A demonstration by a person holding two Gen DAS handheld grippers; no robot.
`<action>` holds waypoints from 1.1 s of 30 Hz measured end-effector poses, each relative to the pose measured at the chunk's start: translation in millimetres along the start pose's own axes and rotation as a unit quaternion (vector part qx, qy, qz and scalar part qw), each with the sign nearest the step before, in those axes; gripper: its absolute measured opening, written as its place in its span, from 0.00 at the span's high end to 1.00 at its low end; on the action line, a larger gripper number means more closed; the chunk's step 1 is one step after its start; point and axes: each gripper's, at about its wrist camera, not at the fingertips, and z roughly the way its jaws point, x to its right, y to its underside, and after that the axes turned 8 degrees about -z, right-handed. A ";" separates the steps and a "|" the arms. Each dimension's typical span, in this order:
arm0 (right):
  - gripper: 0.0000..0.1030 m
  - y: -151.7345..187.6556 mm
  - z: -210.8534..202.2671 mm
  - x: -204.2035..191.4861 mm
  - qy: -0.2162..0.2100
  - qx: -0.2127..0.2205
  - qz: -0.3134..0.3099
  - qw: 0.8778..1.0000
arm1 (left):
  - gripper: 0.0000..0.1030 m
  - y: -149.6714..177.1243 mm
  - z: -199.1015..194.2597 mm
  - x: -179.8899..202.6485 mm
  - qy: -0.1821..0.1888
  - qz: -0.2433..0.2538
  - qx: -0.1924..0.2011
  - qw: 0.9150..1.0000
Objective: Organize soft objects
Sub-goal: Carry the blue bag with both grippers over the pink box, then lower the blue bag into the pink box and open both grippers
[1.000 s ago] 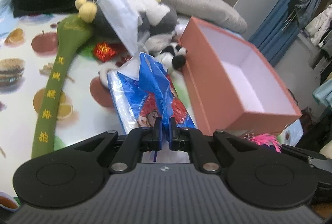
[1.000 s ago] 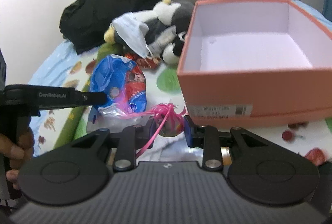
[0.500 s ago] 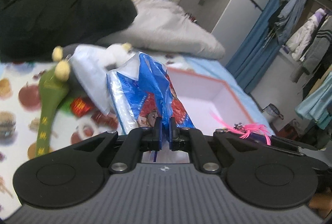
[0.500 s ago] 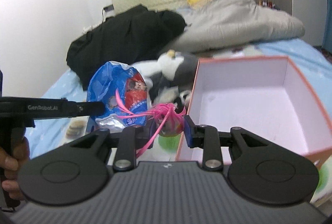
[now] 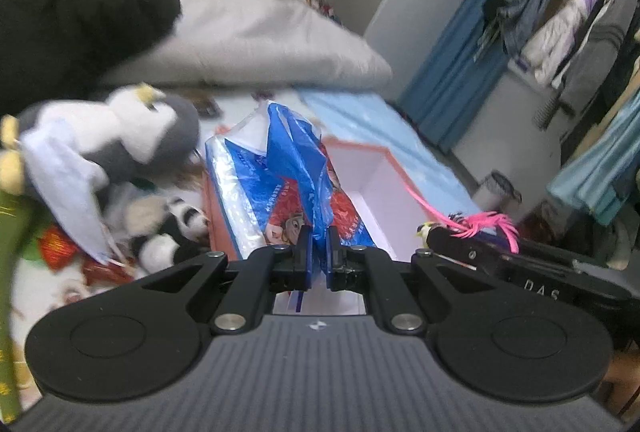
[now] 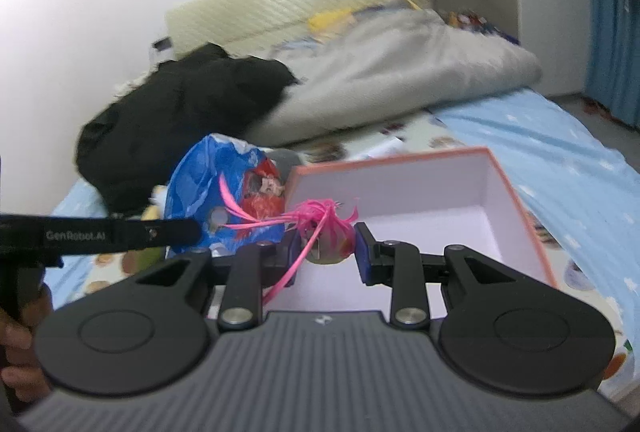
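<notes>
My left gripper (image 5: 318, 250) is shut on a blue printed plastic bag (image 5: 280, 184) and holds it up over the near left corner of the orange box (image 5: 384, 184). The bag also shows in the right wrist view (image 6: 224, 192), left of the box (image 6: 440, 192). My right gripper (image 6: 326, 250) is shut on a small ball with pink feathers (image 6: 326, 232), held above the box's near edge; it shows in the left wrist view (image 5: 476, 222) at the right. The box has a white inside with nothing in it.
A grey and white penguin plush (image 5: 132, 128), a small panda plush (image 5: 176, 228) and a green stick toy (image 5: 8, 312) lie left of the box on the fruit-print sheet. A black garment (image 6: 180, 112) and grey duvet (image 6: 400, 72) lie behind. Clothes (image 5: 560, 32) hang at the right.
Both grippers have risen from the bed with their loads and moved toward the box. The bag and the feather ball now hang over the box's near side.
</notes>
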 end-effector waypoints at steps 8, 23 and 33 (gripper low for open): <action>0.69 29.1 64.3 52.3 0.026 -0.088 0.036 0.995 | 0.93 1.7 91.0 -2.4 -0.016 0.002 -0.083 0.996; 0.57 50.0 91.1 65.2 0.027 -0.123 0.062 0.990 | 0.62 5.7 112.3 -22.4 -0.059 0.000 -0.096 0.994; 0.57 36.8 29.5 37.1 0.034 -0.065 0.056 0.996 | 0.62 4.4 41.5 1.3 -0.036 0.027 -0.049 0.998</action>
